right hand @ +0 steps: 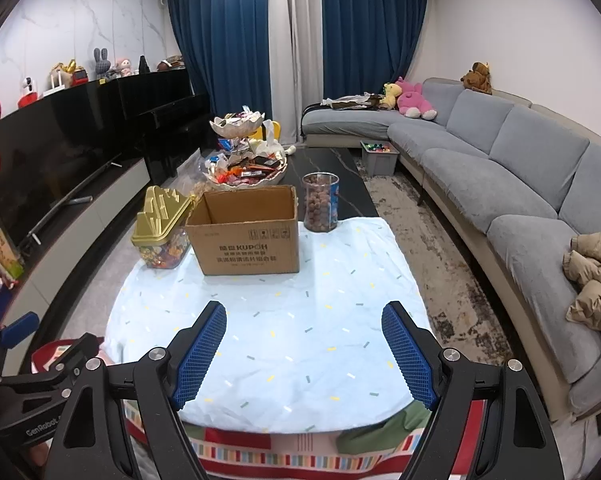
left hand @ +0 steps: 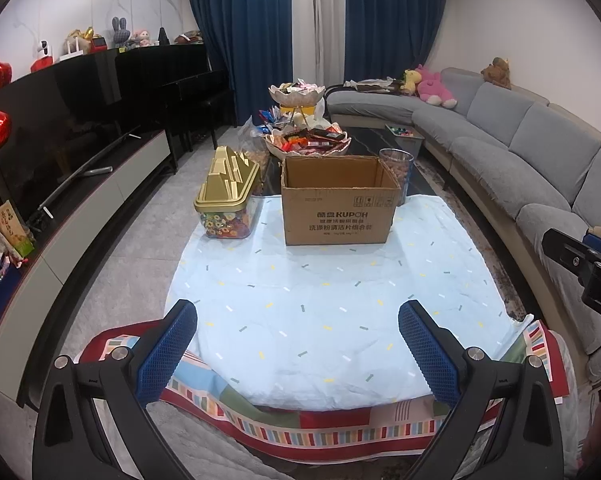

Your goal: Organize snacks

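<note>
An open, empty-looking cardboard box (left hand: 336, 208) (right hand: 246, 232) stands on the light blue cloth (left hand: 332, 312) (right hand: 268, 340). Left of it sits a clear snack tub with a gold lid (left hand: 227, 196) (right hand: 162, 228). Behind the box on the right stands a clear jar of brown snacks (left hand: 396, 170) (right hand: 320, 202). Farther back a two-tier shell-shaped tray (left hand: 306, 142) (right hand: 246, 170) is heaped with wrapped snacks. My left gripper (left hand: 298, 320) and my right gripper (right hand: 303, 320) hover open over the near part of the cloth, nothing between their blue pads.
A grey sofa (right hand: 520, 168) curves along the right with plush toys and a tan jacket (right hand: 594, 276). A dark TV and low cabinet (left hand: 80, 152) line the left. A grey bin of small items (right hand: 378, 156) sits on the floor by the sofa.
</note>
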The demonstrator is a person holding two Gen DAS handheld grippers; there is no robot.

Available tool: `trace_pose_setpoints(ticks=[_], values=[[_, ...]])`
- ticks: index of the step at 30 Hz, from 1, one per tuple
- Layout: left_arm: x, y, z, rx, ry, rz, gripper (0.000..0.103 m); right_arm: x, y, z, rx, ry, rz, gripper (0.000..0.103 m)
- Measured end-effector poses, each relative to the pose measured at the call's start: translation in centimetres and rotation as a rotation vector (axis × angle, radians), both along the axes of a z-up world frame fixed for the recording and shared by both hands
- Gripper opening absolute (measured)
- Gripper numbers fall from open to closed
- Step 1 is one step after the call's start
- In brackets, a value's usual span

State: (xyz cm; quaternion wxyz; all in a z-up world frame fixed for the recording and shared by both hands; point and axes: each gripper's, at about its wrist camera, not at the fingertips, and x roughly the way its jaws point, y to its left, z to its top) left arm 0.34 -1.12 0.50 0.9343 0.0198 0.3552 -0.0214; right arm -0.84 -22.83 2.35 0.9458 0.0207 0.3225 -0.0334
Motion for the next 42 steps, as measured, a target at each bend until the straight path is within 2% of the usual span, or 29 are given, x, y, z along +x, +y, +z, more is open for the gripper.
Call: trace_pose_setpoints(ticks=[42], values=[[-0.31,-0.5,-0.35,-0.026,0.0,-0.02,0.102,0.3,0.8,-0.06,0.012,-0.004,0.012,0.081]])
